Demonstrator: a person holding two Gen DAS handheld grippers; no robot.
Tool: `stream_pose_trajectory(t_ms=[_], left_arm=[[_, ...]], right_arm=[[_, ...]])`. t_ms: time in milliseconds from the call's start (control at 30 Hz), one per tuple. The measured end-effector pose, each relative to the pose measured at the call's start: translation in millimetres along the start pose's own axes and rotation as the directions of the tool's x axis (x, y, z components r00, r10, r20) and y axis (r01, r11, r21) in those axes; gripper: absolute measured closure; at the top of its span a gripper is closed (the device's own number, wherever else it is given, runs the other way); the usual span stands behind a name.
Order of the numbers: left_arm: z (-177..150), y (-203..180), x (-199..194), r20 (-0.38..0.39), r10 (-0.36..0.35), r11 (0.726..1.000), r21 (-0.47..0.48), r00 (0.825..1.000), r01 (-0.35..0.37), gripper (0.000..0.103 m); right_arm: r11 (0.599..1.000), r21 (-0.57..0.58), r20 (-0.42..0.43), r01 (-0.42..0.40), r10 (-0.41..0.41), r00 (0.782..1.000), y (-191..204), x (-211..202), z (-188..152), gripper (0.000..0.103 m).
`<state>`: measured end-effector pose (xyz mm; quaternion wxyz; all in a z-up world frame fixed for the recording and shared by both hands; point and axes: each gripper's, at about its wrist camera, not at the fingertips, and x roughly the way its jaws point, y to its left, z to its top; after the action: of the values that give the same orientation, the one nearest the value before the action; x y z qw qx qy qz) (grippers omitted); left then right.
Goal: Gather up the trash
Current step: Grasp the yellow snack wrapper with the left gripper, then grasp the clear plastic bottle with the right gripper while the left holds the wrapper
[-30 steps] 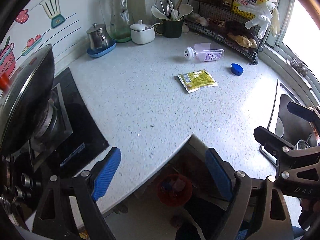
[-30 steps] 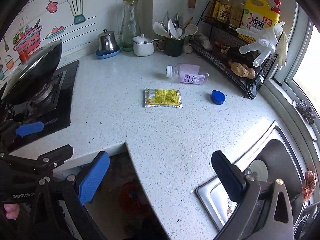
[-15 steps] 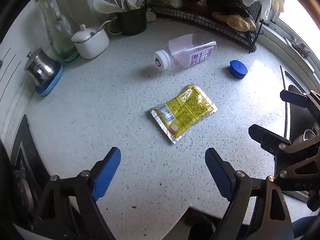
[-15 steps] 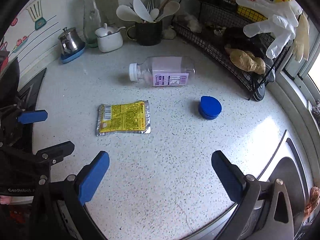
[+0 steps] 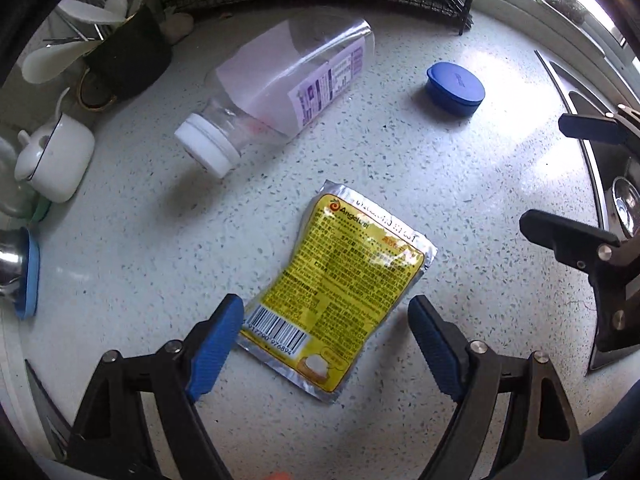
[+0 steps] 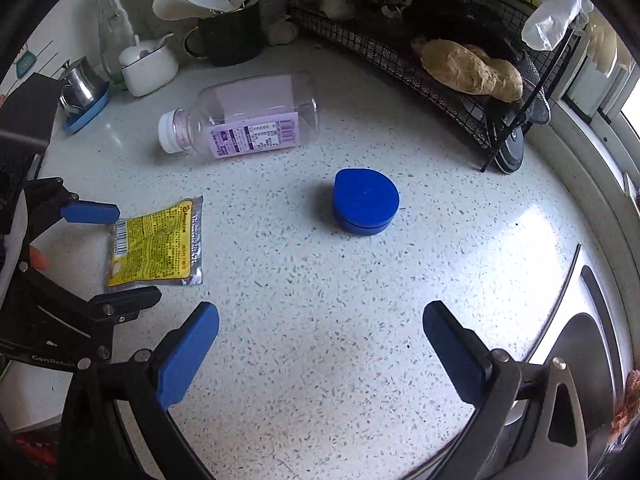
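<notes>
**Both grippers have come down over the trash on the counter**

A second ago both wrist views showed the counter edge and the floor below it; now only the speckled countertop [image 5: 120, 264] fills them, so both grippers have moved in and lowered over the trash. This means the reaching step is nearly done and, in my judgement, the first pick-up comes next.

In the left wrist view, from left to right: the white sugar pot [image 5: 56, 160] stands at 9 o'clock, the empty plastic bottle [image 5: 288, 80] lies on its side at 11 o'clock with its white cap toward the pot, and the blue lid [image 5: 454, 88] sits at 1 o'clock. The yellow foil sachet [image 5: 344, 280] lies flat near the centre. The left gripper [image 5: 326, 324] is released and its jaws are closing slowly; the barcode end of the sachet is between them, but the pads do not press it yet. Earlier the sachet was far ahead of these jaws.

In the right wrist view the sachet is at 9 o'clock, and the lid lies just above centre. The right gripper [image 6: 320, 336] is wide open and empty, with the lid ahead of it.
</notes>
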<state>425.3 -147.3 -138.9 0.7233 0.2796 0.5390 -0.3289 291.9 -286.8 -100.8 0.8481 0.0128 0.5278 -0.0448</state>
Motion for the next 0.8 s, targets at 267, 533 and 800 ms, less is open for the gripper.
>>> stream_pose_trajectory(t_ms=[267,533,800], left_arm=[[5,-1,-2,0.057,-0.048,0.997,-0.058,0.997,0.051,0.044],[-14,4,-17,0.104,-0.037,0.978,-0.202,0.994,0.057,0.061],[-23,39,-56,0.182,0.064,0.904,-0.428,0.981,0.020,0.061]], right_arm=[[1.000,0.015,-0.006,0.005,-0.005,1.000,-2,-6,-8,0.001],[1.000,0.007,-0.001,-0.010,0.010,1.000,3,-11,-4,0.001],[0.978,-0.200,0.062,-0.062,0.076,0.995,28,-31,43,0.001]])
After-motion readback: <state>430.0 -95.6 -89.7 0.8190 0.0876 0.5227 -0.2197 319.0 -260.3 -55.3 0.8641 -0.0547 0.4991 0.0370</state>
